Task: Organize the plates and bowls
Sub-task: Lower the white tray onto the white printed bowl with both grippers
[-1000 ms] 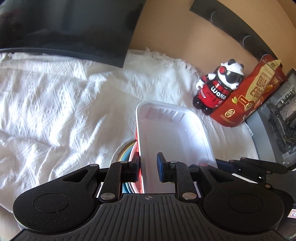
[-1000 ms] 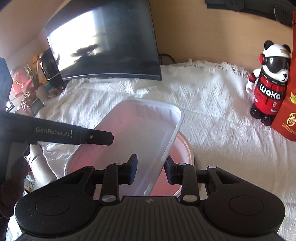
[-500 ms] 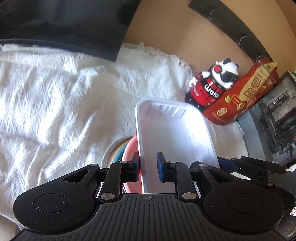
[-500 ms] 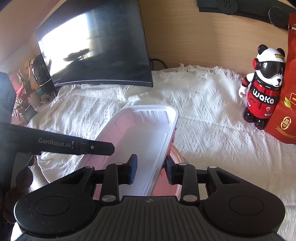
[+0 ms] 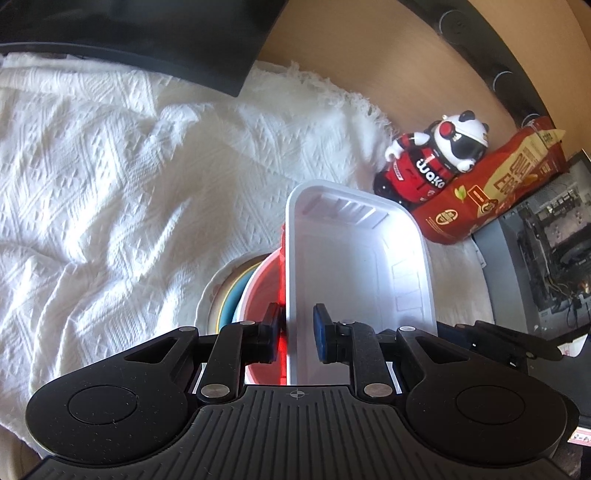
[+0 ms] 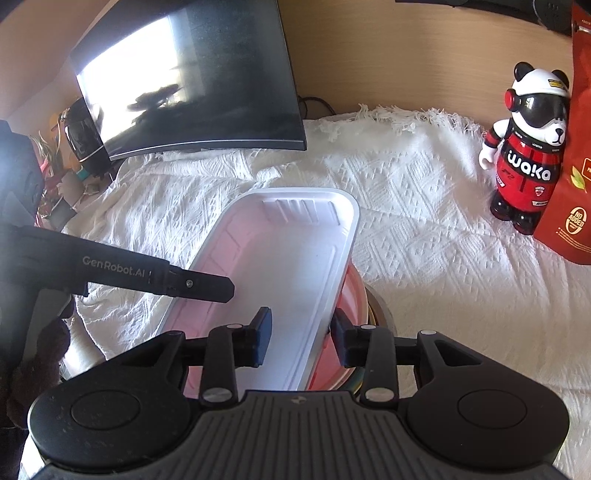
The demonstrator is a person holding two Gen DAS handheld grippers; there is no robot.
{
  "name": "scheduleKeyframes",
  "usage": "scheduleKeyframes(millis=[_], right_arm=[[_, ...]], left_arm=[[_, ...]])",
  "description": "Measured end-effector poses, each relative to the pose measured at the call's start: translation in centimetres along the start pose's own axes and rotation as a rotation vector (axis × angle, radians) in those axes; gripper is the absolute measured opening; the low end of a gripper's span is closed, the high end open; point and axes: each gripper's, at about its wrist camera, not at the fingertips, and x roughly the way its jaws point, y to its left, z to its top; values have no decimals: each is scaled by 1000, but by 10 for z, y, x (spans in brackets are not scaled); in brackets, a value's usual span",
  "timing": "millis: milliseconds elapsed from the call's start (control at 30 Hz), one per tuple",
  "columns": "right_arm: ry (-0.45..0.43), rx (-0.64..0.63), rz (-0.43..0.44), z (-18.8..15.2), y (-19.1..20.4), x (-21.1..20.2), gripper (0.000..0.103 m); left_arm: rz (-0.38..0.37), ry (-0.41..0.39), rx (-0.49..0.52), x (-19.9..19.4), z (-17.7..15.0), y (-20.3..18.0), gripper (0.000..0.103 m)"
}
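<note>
Sunlit white woven cloth [image 6: 424, 229], dark monitor [image 6: 192, 85], perhaps wooden wall [image 6: 388, 55].

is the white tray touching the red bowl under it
Cannot tell. In both wrist views the white tray overlaps the red bowl, hiding any contact or gap.

My white tray [image 5: 354, 266] covers most of the stacked dishes beneath it; only slivers of the red bowl [image 5: 264, 288], a blue rim and a pale plate [image 5: 214, 295] show beside it. The tray's near end disappears behind my own gripper bodies in both views. The monitor [image 5: 147, 33] is cut off by the top edge, and the red snack bag [image 6: 576, 155] by the right edge.
</note>
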Motion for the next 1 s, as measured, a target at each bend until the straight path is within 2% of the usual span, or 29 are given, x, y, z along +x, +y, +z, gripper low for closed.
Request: scheduleKeyframes(millis=[400, 667, 867, 1000], right_arm=[[4, 14, 7, 7, -5, 8, 36], [2, 8, 34, 4, -3, -1, 36], [23, 9, 36, 1, -5, 2, 36], [26, 7, 36, -1, -5, 1, 36]], left_arm=[[-19, 7, 2, 0, 7, -1, 20], [-23, -8, 0, -14, 1, -6, 21], [-20, 29, -18, -7, -3, -2, 20], [-27, 20, -24, -10, -5, -2, 20]])
